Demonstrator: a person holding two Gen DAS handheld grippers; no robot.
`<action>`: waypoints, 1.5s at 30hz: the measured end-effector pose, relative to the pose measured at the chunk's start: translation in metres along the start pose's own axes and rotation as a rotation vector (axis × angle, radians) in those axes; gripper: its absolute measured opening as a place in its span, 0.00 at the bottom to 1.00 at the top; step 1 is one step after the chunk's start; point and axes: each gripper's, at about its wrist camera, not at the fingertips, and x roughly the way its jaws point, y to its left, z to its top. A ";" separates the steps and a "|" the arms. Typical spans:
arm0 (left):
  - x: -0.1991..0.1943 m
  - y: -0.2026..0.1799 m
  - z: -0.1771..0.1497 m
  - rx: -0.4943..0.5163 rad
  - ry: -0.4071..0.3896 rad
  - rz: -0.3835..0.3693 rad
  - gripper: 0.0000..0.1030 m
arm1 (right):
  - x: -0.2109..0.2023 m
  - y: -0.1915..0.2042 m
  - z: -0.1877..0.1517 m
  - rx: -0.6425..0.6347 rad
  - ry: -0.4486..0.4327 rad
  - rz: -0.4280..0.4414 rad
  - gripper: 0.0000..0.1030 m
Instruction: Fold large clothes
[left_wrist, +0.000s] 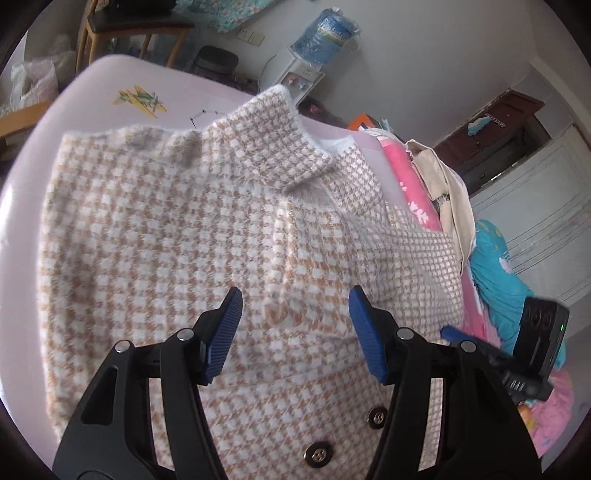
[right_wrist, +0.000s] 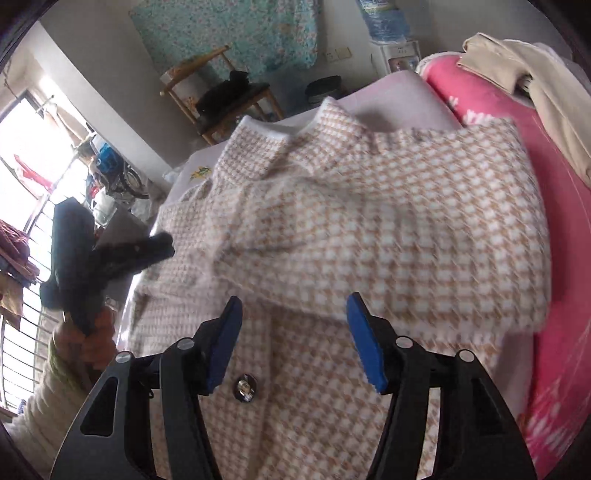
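Note:
A tan-and-white houndstooth coat lies spread on the pale pink bed sheet, collar at the far end, metal buttons near the bottom. Its sleeves are folded in over the body. My left gripper hovers just above the coat's middle, open and empty. My right gripper is open and empty above the coat, near a folded-over sleeve and a metal button. The right gripper also shows in the left wrist view at the right. The left gripper shows in the right wrist view at the left.
A pink blanket and a beige garment lie to the right of the coat. A teal bundle sits beyond them. A water dispenser and a wooden chair stand past the bed's far edge.

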 end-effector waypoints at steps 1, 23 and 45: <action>0.012 0.001 0.004 -0.024 0.023 0.003 0.55 | 0.000 -0.006 -0.008 0.007 0.011 -0.011 0.45; -0.044 0.010 0.017 0.096 -0.190 0.256 0.07 | 0.011 -0.056 -0.051 -0.003 0.051 -0.112 0.35; -0.023 0.040 -0.014 0.182 -0.135 0.483 0.08 | 0.013 -0.042 -0.050 -0.101 0.118 -0.143 0.45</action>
